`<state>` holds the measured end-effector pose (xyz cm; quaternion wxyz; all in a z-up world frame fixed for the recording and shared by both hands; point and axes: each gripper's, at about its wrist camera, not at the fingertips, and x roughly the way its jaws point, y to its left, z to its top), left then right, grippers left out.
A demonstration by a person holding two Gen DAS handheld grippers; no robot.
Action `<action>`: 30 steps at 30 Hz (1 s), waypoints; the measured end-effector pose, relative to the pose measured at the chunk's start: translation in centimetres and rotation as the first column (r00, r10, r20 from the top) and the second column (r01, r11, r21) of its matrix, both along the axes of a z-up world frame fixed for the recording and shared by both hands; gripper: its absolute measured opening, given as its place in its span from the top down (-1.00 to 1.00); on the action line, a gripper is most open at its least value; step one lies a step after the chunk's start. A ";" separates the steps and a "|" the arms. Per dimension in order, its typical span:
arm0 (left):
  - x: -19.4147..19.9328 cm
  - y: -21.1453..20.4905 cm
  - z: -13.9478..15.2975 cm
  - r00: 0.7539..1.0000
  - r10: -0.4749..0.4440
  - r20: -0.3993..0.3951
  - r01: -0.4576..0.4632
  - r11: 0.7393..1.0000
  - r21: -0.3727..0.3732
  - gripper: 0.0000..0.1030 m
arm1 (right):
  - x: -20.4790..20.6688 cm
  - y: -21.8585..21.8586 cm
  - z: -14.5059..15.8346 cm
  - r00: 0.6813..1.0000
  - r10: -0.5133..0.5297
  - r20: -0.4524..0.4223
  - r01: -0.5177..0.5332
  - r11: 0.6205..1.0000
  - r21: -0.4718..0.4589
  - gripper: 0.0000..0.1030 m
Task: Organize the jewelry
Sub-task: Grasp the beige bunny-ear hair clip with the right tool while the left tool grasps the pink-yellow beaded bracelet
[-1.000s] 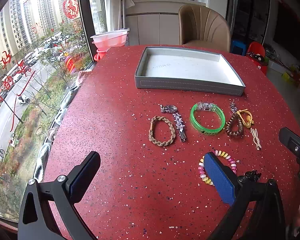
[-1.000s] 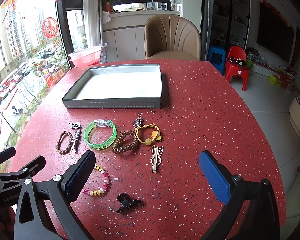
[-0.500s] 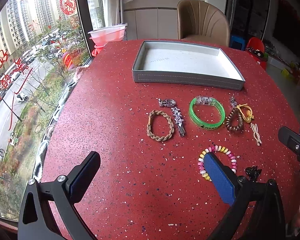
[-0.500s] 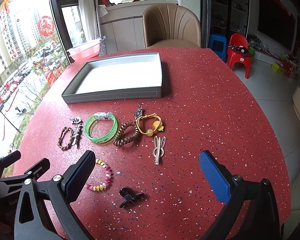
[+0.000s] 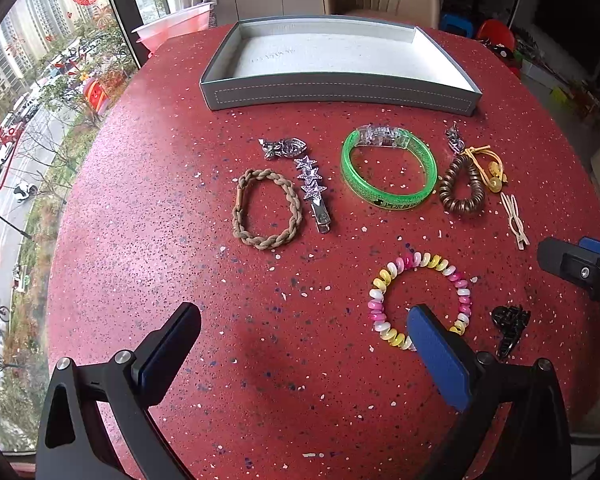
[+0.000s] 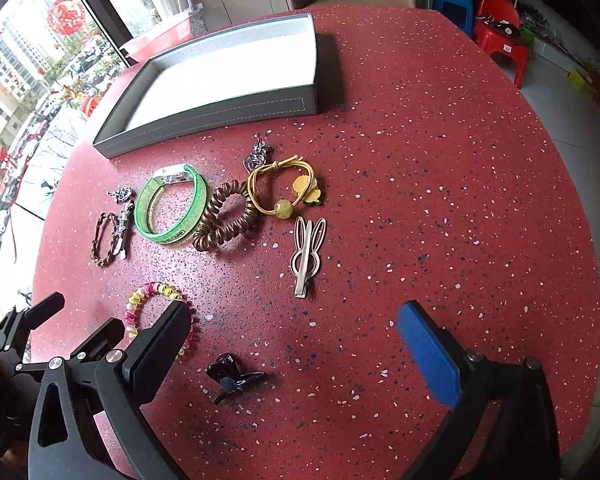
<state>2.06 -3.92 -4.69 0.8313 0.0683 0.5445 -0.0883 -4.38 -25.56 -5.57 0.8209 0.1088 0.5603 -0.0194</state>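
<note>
Both hand-held grippers have come lower and closer to the jewelry than one second ago, so every piece looks larger, but no piece has changed its place on the desk (image 5: 148, 208).

From the left wrist view, the left hand-held gripper (image 5: 300, 344) hangs with its fingers wide apart and holds nothing. Its right finger (image 5: 436, 352) covers a part of the pastel bead bracelet (image 5: 384, 280). Further ahead lie the braided brown bracelet (image 5: 266, 208), the star hair clip (image 5: 312, 188) and the green bangle (image 5: 388, 168). The grey tray (image 5: 340, 92) stands behind them, and nothing lies in it.

From the right wrist view, the right hand-held gripper (image 6: 296, 340) is also spread open and empty. The black claw clip (image 6: 232, 376) lies between its fingers, a little nearer to the left one. The rabbit hair clip (image 6: 306, 256) lies just ahead, then the brown coil hair tie (image 6: 224, 220) and the yellow hair tie (image 6: 280, 188), which touch each other.

This approach probably means that the first pick is near. The black claw clip looks like the likely target for the right side, the bead bracelet for the left. Nothing is sorted yet.
</note>
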 end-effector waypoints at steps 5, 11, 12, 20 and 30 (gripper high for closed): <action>0.5 -1.1 -0.3 1.000 -0.010 -0.006 0.010 1.000 -0.004 -1.00 | 1.9 0.1 -0.5 0.999 0.002 -0.038 -0.003 1.000 -0.029 -1.00; 0.3 -2.5 -0.7 0.999 -0.038 -0.015 0.038 0.999 0.027 -0.85 | 3.5 0.1 -2.1 0.991 -0.018 -0.132 0.012 0.999 -0.048 -0.69; 0.2 -2.7 -0.7 0.999 -0.046 -0.019 0.046 0.998 0.035 -0.72 | 3.6 0.3 -2.2 0.990 -0.017 -0.143 0.009 0.999 -0.051 -0.56; -1.1 -5.0 -0.2 0.989 -0.146 -0.011 0.146 0.989 0.038 0.01 | 4.0 2.0 -2.3 0.985 0.007 -0.173 -0.030 0.991 -0.131 -0.09; -1.2 -3.9 1.0 0.978 -0.203 -0.037 0.199 0.976 -0.087 0.45 | 2.9 -0.1 -1.2 0.987 -0.064 -0.148 0.060 0.998 -0.031 0.82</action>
